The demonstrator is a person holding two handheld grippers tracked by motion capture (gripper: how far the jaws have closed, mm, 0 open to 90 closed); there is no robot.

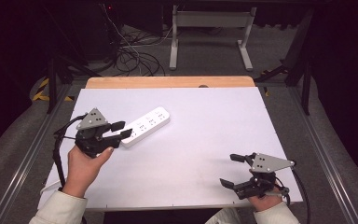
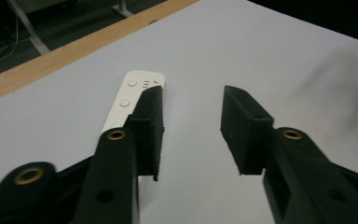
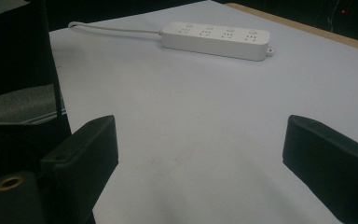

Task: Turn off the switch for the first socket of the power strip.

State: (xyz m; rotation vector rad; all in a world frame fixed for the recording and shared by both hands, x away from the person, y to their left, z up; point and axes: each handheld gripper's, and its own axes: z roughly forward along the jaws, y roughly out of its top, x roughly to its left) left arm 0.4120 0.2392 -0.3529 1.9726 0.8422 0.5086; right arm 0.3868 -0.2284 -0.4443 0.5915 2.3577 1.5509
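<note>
A white power strip point(image 1: 146, 126) lies flat on the white desk point(image 1: 200, 140), angled from the left-centre toward the far middle, its sockets and round buttons facing up. In the high view the left gripper point(image 1: 123, 129) sits at the strip's near end, held by the person's left hand point(image 1: 85, 163), with its grey three-cornered plate on top and its fingers point(image 1: 118, 125) spread apart, pointing along the strip. From the left gripper view the fingers point(image 2: 150, 128) are open with nothing between them: one finger overlaps the strip's near part in that view while the other stands over bare desk beside it, and whether the first one touches the strip cannot be told. The strip's far rounded end point(image 2: 140, 84) shows beyond that finger, carrying two round buttons. The right gripper point(image 1: 233, 170) rests near the front right corner of the desk, well apart from the strip, held by the right hand point(image 1: 264, 201) at the desk's near edge. Its fingers point(image 3: 86, 147) are also wide open and empty, over plain desk surface. In the right gripper view the power strip point(image 3: 216, 39) lies farther off across the desk, with its white cord point(image 3: 114, 29) trailing away from one end. A wooden edge point(image 1: 170, 82) runs along the desk's far side, and beyond it cables point(image 1: 130, 56) lie on the dark floor beside a white frame stand point(image 1: 209, 28).
</note>
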